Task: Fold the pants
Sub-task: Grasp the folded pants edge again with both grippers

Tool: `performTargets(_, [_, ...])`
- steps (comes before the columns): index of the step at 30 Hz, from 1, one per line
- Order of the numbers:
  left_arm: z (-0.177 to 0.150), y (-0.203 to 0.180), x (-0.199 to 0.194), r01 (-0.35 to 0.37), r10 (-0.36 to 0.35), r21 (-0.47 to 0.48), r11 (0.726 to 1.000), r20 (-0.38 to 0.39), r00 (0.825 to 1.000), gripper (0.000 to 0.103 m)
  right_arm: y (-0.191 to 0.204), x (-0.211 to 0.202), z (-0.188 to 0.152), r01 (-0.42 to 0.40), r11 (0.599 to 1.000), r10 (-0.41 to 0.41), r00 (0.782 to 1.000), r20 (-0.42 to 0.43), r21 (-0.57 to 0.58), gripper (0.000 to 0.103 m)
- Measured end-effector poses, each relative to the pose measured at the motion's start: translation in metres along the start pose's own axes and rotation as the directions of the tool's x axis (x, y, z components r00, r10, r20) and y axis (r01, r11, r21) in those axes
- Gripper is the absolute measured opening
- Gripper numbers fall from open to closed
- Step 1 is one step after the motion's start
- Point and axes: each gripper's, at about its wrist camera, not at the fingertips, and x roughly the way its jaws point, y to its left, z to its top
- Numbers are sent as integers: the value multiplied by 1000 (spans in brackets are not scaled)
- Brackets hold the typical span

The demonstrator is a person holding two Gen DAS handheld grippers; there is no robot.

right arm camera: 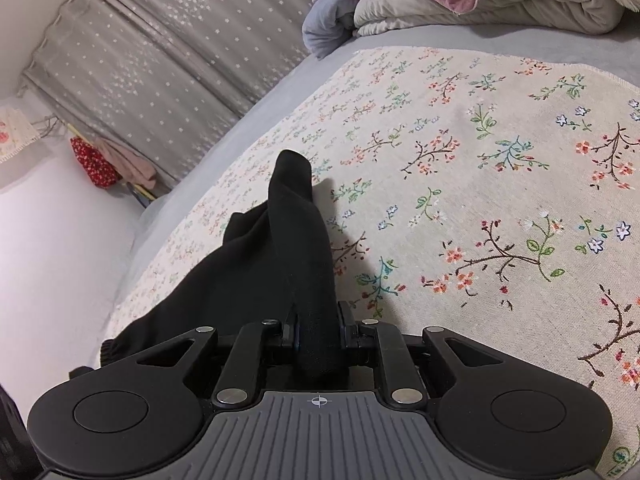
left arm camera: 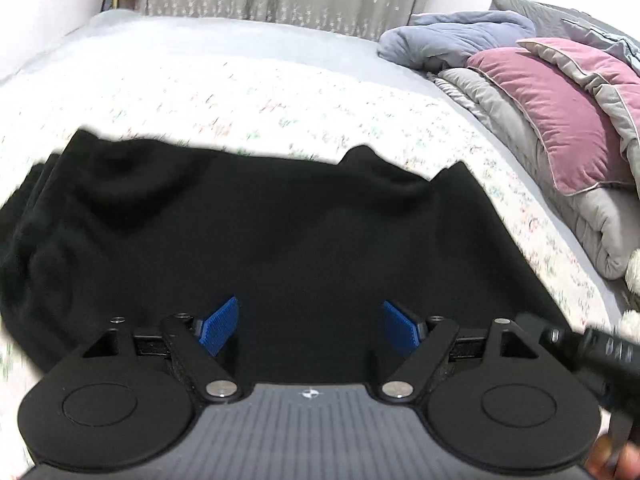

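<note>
Closest to the right wrist camera, the right gripper [right arm camera: 318,330] is clamped on a bunched ridge of the black pants [right arm camera: 288,240], which rises from the pinch and trails away across the floral bedspread [right arm camera: 480,168]. A ribbed cuff or waistband edge shows at the lower left of that view.

From the left wrist camera, the left gripper [left arm camera: 311,326] hovers over the pants [left arm camera: 260,232] with its blue pads [left arm camera: 218,326] wide apart and nothing between them. The cloth lies spread beneath it, rumpled along the far edge.

Farther off on the bed sit a pink pillow [left arm camera: 560,120], grey quilts [left arm camera: 600,220] and a blue-grey blanket [left arm camera: 452,36], with a starred grey curtain [right arm camera: 160,52] behind.

Likely risks: the right pinch holds only a narrow fold, so a sharp pull could slip the fabric free or drag the whole garment askew. With the left side unheld, the layers may bunch and the fold land crooked. Black on black hides seams, so an edge could be misjudged.

No containers are visible.
</note>
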Motion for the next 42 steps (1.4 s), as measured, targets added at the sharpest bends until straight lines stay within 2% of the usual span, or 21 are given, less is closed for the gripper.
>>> performTargets(5, [22,-30,32,87,-87,3,996,-76,993,97,6,-2,0,-10,1000,10,1000,15,-24,16])
performTargets(9, [27,-62,54,160,-156,23,987,-145,977,98,17,-2,-6,33,992,-29,999,36,-121,16])
performTargets(11, [27,-78,59,200,-187,62,978,-167,968,99,25,-3,-9,54,982,-47,998,46,-181,16])
performTargets(17, [44,-113,65,194,-160,225,955,-160,974,103,35,-6,-15,92,954,-72,994,81,-285,16])
performTargets(19, [50,-113,60,199,-171,239,950,-135,976,103,38,-6,-16,102,945,-78,993,90,-311,16])
performTargets(22, [62,-114,60,219,-199,210,953,-114,973,103,46,-7,-19,113,928,-80,991,106,-354,16])
performTargets(24, [65,-127,67,223,-189,254,941,-153,970,103,52,-7,-21,123,914,-84,990,118,-387,16])
performTargets(26, [65,-147,79,230,-164,334,914,-216,963,103,59,-7,-24,132,897,-84,988,130,-422,16])
performTargets(29, [61,-163,97,126,-13,444,887,-249,968,103,66,-6,-27,144,869,-83,986,148,-472,16])
performTargets(32, [60,-168,112,61,77,511,857,-245,967,103,69,-4,-30,156,848,-89,984,155,-507,16])
performTargets(34, [61,-162,118,41,99,504,863,-248,964,100,69,-5,-31,152,838,-83,985,154,-523,16])
performTargets(37, [65,-149,122,67,73,464,883,-276,958,94,72,-7,-33,148,821,-71,985,159,-552,16])
performTargets(38, [65,-145,122,70,69,458,886,-280,958,89,73,-7,-33,148,814,-69,985,161,-561,16])
performTargets(40, [67,-137,118,84,50,446,891,-279,959,72,76,-8,-35,145,800,-56,984,168,-582,16])
performTargets(42, [71,-129,112,115,13,423,899,-288,957,44,82,-9,-38,143,787,-46,984,174,-601,16])
